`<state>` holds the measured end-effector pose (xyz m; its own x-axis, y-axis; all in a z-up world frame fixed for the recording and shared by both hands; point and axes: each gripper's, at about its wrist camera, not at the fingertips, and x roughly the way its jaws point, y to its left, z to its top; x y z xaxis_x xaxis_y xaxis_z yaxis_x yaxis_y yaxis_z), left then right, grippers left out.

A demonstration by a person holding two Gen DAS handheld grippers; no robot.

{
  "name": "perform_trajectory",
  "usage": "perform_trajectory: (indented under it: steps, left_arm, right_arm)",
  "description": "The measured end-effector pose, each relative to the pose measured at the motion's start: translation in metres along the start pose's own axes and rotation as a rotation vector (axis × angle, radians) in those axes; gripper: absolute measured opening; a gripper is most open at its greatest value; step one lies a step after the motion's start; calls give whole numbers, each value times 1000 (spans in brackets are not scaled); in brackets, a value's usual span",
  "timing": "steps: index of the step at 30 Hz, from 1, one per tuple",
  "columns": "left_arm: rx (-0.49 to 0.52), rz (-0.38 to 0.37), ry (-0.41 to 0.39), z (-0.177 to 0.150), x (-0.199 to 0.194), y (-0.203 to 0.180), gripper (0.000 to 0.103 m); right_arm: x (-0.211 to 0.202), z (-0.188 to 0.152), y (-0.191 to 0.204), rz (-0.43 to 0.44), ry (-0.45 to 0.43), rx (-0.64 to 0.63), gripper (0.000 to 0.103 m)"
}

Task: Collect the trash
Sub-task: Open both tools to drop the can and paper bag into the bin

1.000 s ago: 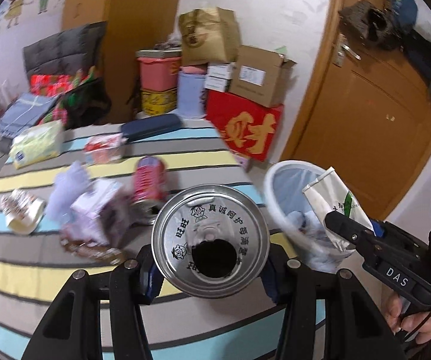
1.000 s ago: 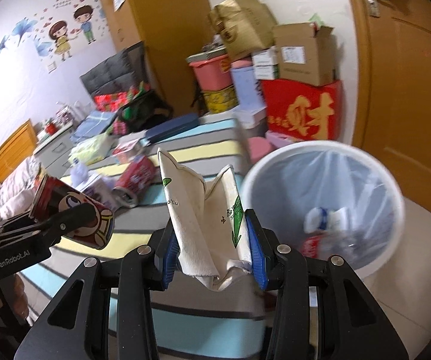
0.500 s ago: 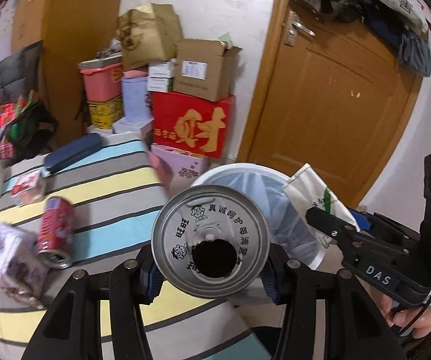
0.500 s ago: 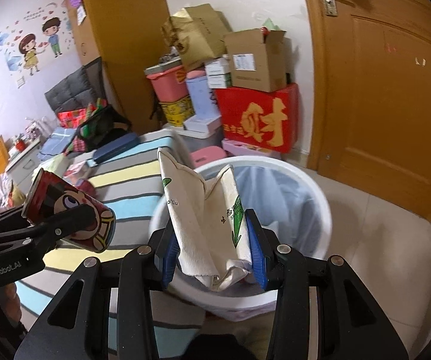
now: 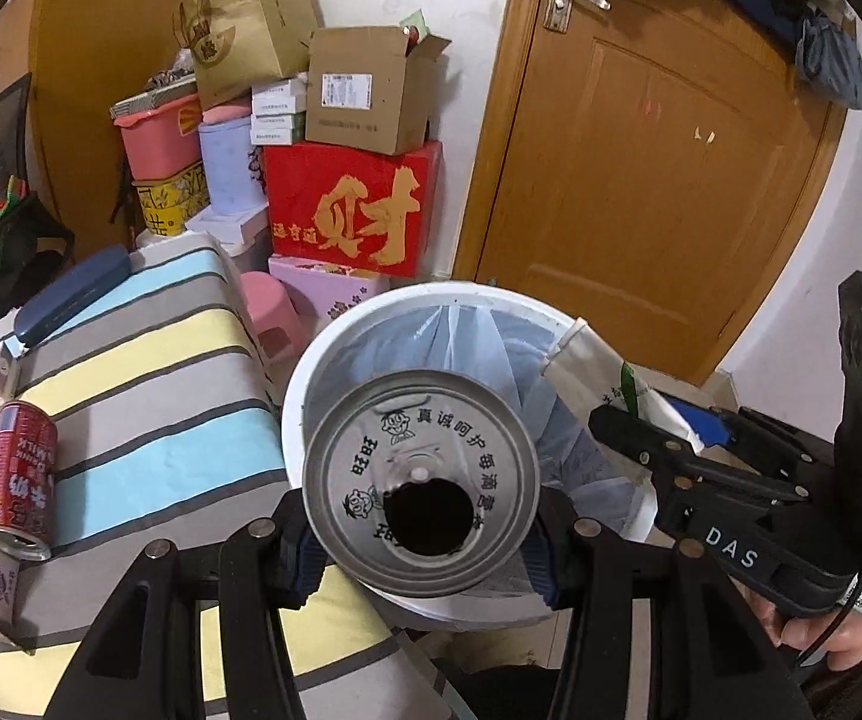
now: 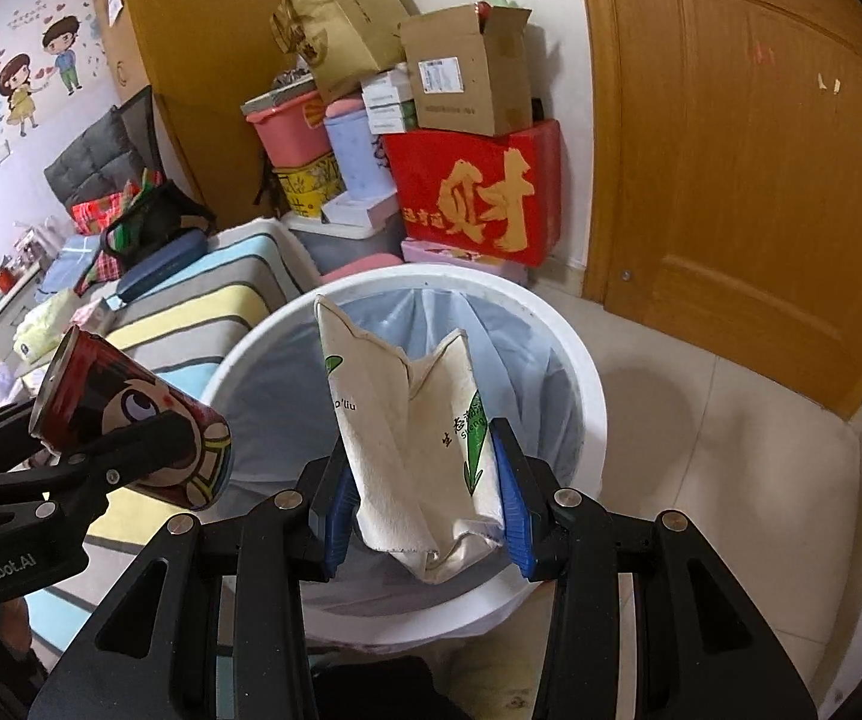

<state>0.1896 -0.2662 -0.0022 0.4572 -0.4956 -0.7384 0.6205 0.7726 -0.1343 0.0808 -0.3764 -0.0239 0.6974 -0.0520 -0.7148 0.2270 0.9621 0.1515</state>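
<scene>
Both grippers have swung from the bed to over the bin: left gripper clamps a can, right gripper a carton.

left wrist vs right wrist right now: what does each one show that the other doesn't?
Only left wrist: a second red can lying on the striped bed, and the open top of the held can.

Only right wrist: the cartoon wall stickers, and the held can's printed side.

Both: the white bin, the left gripper shut on the can, the right gripper shut on the crumpled paper bag.
</scene>
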Motion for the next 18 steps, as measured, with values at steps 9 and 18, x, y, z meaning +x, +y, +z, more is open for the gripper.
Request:
perform_trajectory:
  steps: [9, 18]
  left_arm:
    - [-22, 11, -13, 4, 7, 8, 62]
    - [-31, 25, -39, 0, -6, 12, 66]
  right_arm:
    - [9, 3, -8, -38, 13, -11, 51]
    - [4, 0, -6, -44, -7, 5, 61]
